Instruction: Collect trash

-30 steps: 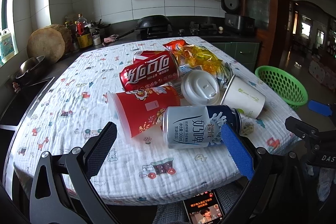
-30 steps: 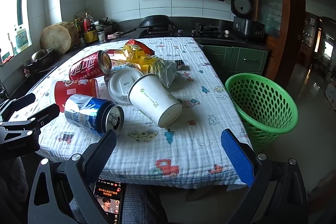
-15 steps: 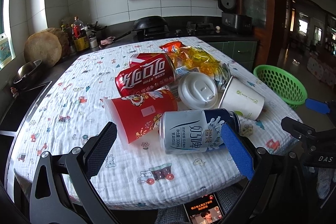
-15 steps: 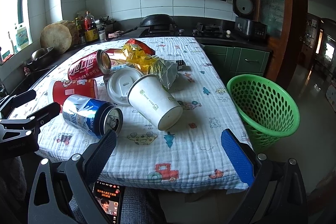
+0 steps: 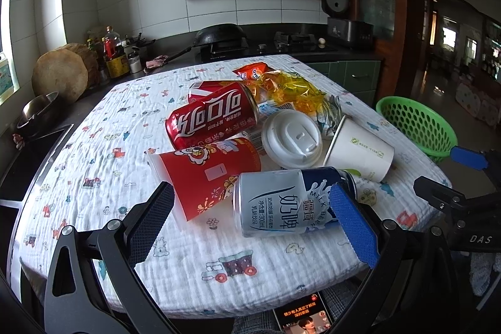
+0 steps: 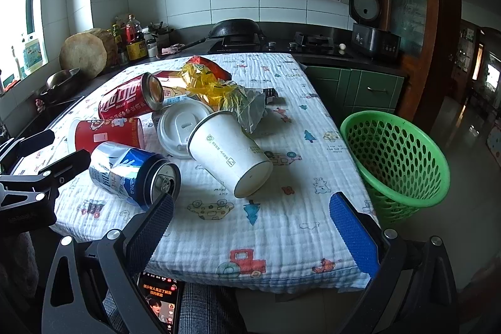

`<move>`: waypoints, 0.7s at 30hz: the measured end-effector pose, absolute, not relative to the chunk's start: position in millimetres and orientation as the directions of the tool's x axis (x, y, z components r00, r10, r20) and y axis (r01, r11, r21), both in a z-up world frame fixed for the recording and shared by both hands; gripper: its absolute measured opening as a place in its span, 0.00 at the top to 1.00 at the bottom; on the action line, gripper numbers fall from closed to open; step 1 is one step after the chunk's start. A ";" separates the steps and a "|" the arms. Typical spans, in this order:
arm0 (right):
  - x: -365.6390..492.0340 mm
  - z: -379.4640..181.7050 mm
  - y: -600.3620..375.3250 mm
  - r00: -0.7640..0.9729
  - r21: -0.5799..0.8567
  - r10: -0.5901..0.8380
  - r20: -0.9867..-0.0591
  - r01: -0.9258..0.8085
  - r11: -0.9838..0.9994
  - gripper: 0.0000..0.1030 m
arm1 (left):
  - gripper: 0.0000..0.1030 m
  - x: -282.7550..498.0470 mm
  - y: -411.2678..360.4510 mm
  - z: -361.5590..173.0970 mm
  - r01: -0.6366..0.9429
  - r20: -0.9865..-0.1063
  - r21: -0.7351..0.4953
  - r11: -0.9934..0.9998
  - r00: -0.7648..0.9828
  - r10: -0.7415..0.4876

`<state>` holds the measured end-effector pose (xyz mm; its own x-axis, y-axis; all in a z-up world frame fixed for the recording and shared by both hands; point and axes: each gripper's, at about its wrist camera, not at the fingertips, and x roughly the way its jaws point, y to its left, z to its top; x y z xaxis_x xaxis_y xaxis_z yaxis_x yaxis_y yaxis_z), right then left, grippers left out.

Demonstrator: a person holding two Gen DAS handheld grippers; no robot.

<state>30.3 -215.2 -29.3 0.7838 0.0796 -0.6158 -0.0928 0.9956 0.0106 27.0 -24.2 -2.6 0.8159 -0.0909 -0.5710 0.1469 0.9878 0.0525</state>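
A heap of trash lies on the printed tablecloth (image 5: 131, 121): a red cola can (image 5: 213, 118), a red paper cup (image 5: 206, 177), a silver-blue can (image 5: 288, 202), a white lid (image 5: 291, 138), a white paper cup (image 5: 360, 149) and yellow wrappers (image 5: 291, 89). My left gripper (image 5: 250, 221) is open and empty at the table's near edge, just short of the red cup and silver-blue can. My right gripper (image 6: 250, 227) is open and empty, near the silver-blue can (image 6: 134, 174) and the white cup (image 6: 228, 152). A green basket (image 6: 394, 158) stands to the right of the table.
A kitchen counter runs behind with a wok (image 6: 235, 28), bottles (image 6: 133, 38), a wooden block (image 6: 84, 55) and a rice cooker (image 6: 366, 8). A steel bowl (image 5: 37, 111) sits at the left. A phone (image 6: 159, 299) lies on my lap below the table edge.
Both grippers have risen and edged slightly forward toward the trash heap. Nothing on the table has moved and both stay open.
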 end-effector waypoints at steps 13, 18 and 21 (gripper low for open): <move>49.7 -30.2 -212.8 0.773 -0.007 0.104 -0.625 -0.138 0.990 0.06 | 0.05 37.9 -14.6 -1.6 0.153 -0.580 0.044 0.987 0.809 -0.099; 60.0 -31.2 -207.8 0.761 -0.020 0.127 -0.636 -0.181 0.983 0.06 | 0.05 43.4 -14.4 -1.7 0.166 -0.586 0.043 0.985 0.803 -0.110; 67.2 -31.4 -204.6 0.751 -0.030 0.139 -0.645 -0.206 0.978 0.06 | 0.05 46.9 -14.5 -2.0 0.171 -0.591 0.046 0.984 0.799 -0.111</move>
<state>67.2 -204.6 -31.4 0.7511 0.1388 -0.6454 -0.2064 0.9780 -0.0298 46.9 -14.5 -2.0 0.7991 -0.1115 -0.5908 0.1714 0.9841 0.0461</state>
